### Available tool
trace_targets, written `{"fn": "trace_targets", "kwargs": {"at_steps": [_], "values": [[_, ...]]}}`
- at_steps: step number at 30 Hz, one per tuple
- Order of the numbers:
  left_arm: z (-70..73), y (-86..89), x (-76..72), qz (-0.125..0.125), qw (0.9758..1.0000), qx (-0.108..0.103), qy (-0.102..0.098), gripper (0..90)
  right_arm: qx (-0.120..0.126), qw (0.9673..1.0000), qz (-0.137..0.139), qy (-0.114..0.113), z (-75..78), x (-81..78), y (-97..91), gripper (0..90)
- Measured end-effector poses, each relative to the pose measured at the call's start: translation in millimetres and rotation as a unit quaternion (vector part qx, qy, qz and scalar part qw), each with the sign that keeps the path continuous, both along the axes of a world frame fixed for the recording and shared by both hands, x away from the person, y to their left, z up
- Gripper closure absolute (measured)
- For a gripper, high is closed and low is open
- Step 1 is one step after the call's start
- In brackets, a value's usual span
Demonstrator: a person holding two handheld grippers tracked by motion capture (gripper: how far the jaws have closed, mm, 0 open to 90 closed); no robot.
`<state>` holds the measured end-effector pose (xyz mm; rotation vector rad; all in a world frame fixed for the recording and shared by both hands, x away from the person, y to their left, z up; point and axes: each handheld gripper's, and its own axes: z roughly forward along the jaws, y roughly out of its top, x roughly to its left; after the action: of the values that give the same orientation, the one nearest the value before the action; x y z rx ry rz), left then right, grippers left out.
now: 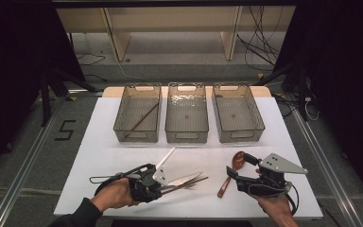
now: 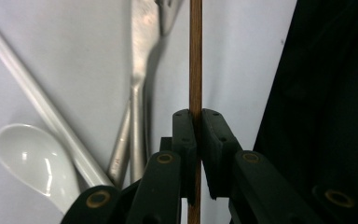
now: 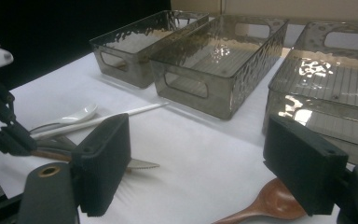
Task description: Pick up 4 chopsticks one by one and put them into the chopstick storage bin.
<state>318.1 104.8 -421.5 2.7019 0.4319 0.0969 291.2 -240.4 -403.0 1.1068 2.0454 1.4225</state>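
Squarely between the left gripper (image 2: 196,140) fingers (image 2: 184,140) sits the wooden chopstick (image 2: 195,56), clamped

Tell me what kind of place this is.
Probably a lab or recording room, not a kitchen: a white-covered table on a bare floor, loose cables by a plain wooden frame, dark drapes at both sides, and a taped floor mark.
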Motion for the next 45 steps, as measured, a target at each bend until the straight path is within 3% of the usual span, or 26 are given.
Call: {"fn": "trace_targets", "kwargs": {"at_steps": [7,16,25,35,39,40,45], "values": [[17.0,9.9,9.6,0.037,0.9977,-0.052,-0.022,83.7,-0.001,1.0000,-0.003,0.001,-0.3,0.5,-0.7,24.0],[38.7,25.8,28.0,0.082,0.9921,-0.081,-0.049,83.7,-0.001,1.0000,-0.003,0.001,-0.7,0.6,0.1,24.0],[47.9,32.6,49.9,0.119,0.9851,-0.104,-0.068,83.6,0.000,1.0000,-0.004,0.003,-0.7,0.7,-0.6,24.0],[63.8,42.1,85.1,0.174,0.9720,-0.130,-0.090,83.6,0.002,1.0000,-0.005,0.001,-0.6,0.7,-1.1,24.0],[67.0,49.2,103.1,0.205,0.9651,-0.133,-0.096,83.6,0.003,1.0000,-0.005,0.001,-0.4,0.6,-1.3,24.0],[67.4,51.2,107.8,0.215,0.9622,-0.136,-0.098,83.6,0.004,1.0000,-0.005,0.001,-0.3,0.5,-1.3,24.0],[69.1,58.5,127.0,0.238,0.9565,-0.135,-0.102,83.6,0.004,1.0000,-0.005,0.002,-0.5,0.8,-1.8,24.0]]}}
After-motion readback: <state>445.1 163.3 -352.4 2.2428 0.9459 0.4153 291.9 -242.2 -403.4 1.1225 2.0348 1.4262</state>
